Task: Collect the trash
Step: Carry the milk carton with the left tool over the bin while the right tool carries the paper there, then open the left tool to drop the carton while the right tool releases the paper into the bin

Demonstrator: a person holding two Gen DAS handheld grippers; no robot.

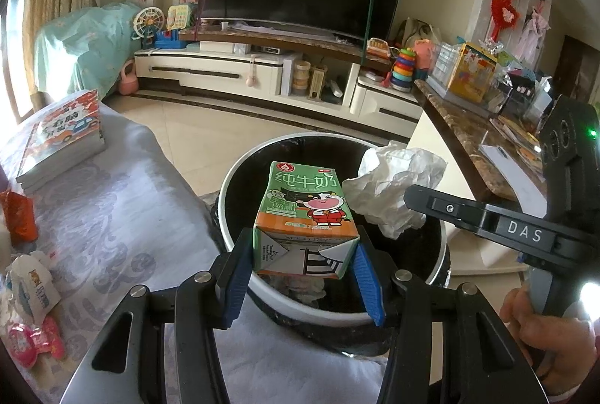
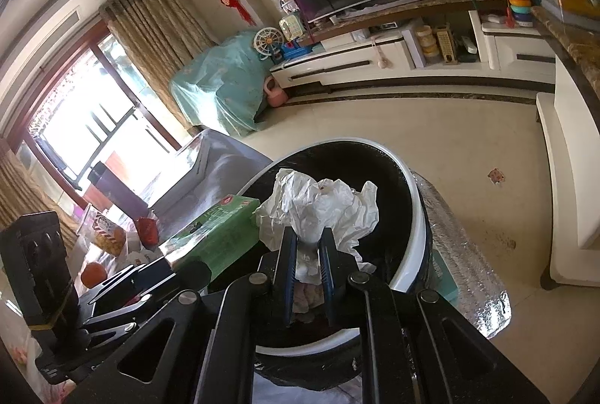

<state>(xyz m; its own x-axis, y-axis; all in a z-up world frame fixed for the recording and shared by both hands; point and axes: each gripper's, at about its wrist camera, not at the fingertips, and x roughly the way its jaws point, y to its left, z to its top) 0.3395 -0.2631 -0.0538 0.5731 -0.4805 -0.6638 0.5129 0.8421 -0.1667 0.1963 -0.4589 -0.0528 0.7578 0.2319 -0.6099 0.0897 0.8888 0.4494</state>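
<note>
Over the open mouth of the trash bin [image 1: 240,175], both grippers are hovering with their loads, and that is the relation the coming drop depends on. The left gripper [image 1: 303,269] is clamping a green milk carton [image 1: 303,212] by its two sides, the blue pads [image 1: 236,276] pressing its bottom end. The carton's long axis is running straight out from the jaws, away from the hand, across the bin's dark inside. The right gripper [image 2: 308,269] is pinching a crumpled white paper [image 2: 318,209] with its jaws nearly together; the wad is sticking out beyond the tips, just beside the carton and also above the bin. Neither hand looks nearer than the other; both loads seem ready to be dropped.
</note>
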